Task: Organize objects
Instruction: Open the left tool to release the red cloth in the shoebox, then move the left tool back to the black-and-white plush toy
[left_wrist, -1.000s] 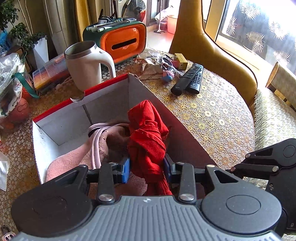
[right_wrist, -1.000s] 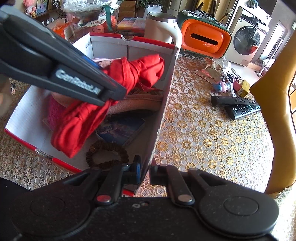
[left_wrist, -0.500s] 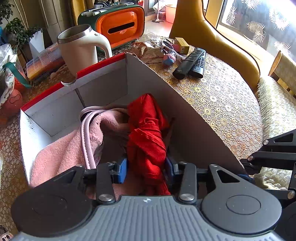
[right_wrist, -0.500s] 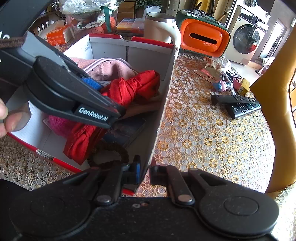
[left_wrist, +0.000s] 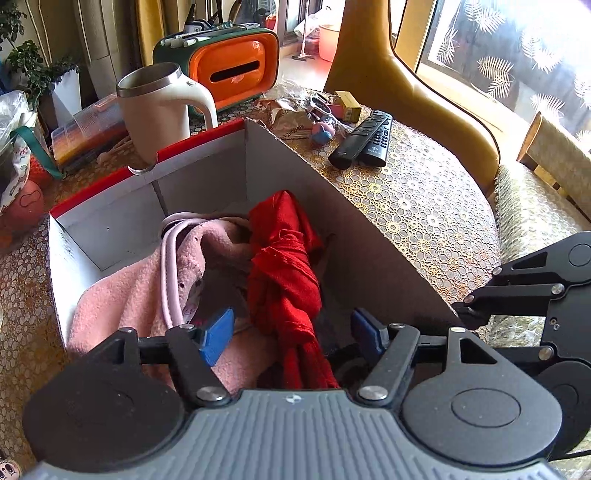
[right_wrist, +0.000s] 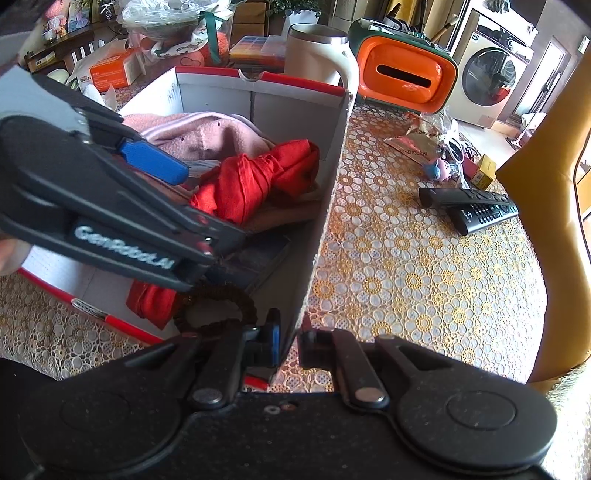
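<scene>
Bright daylight from the window (left_wrist: 517, 55), sunlit glare on the patterned surface (left_wrist: 406, 206), box (left_wrist: 207, 177) interior in soft shadow, strong fisheye bending at edges, near gripper bodies dark, slightly soft

Left tongs (left_wrist: 291, 332) gape wide, pads apart, pointing downward; right tongs (right_wrist: 290, 338) sit nearly closed, level.

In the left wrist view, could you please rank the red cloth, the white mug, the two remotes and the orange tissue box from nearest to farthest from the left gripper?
1. Red cloth, in the box between the open left gripper fingers.
2. Two remotes, on the table, right.
3. White mug, behind the box, left.
4. Orange tissue box, farthest back.
</scene>
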